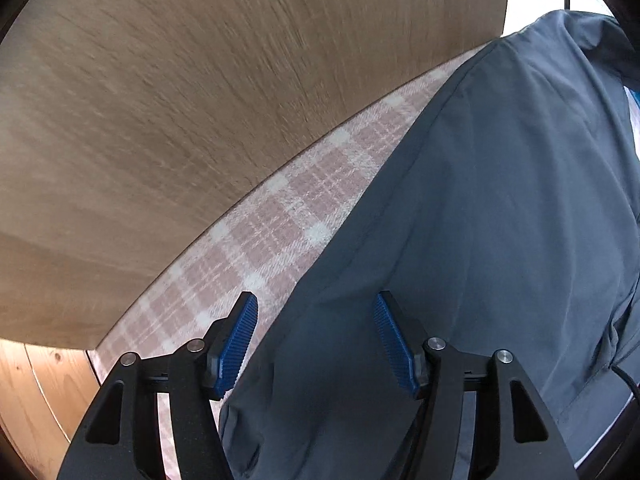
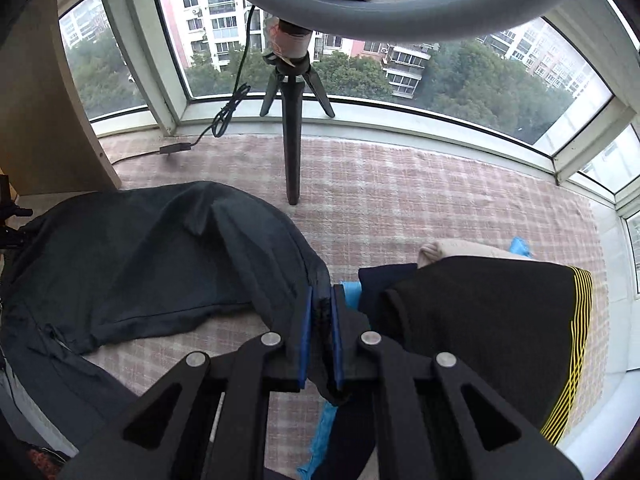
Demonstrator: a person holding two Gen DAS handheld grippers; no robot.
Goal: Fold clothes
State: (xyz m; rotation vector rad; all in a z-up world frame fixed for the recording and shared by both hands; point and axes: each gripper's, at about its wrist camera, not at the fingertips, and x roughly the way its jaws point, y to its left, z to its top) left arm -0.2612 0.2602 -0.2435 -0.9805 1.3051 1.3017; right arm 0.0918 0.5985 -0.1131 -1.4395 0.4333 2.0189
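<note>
My right claw (image 2: 320, 300) is clamped on a bunched edge of the dark grey garment (image 2: 152, 264); the cloth sits pinched between the blue pads (image 2: 305, 332) and drapes away to the left, with the rest spread in loose folds on the pink plaid blanket (image 2: 400, 200). My left claw (image 1: 316, 332) is released, blue pads (image 1: 240, 344) well apart, nothing gripped; it points down over the same garment (image 1: 480, 220), one finger over the blanket (image 1: 272, 232), the other over the cloth. Can't tell if either tip touches the fabric. In the left wrist view the garment runs diagonally from the bottom to the upper right, beside a strip of bare blanket, and past that a wooden panel (image 1: 200, 100), blurred. Right of my right claw is a pile of other clothes: a black garment with yellow stripes (image 2: 500, 320), a dark navy piece (image 2: 384, 280), something beige (image 2: 452, 250), and light blue cloth (image 2: 352, 292) showing beneath. Further back a black tripod (image 2: 291, 128) stands on the blanket with a ring light (image 2: 400, 12) on top, and a black cable (image 2: 224, 116) trails to its left. Behind that is the window (image 2: 360, 60), showing apartment blocks and trees.
</note>
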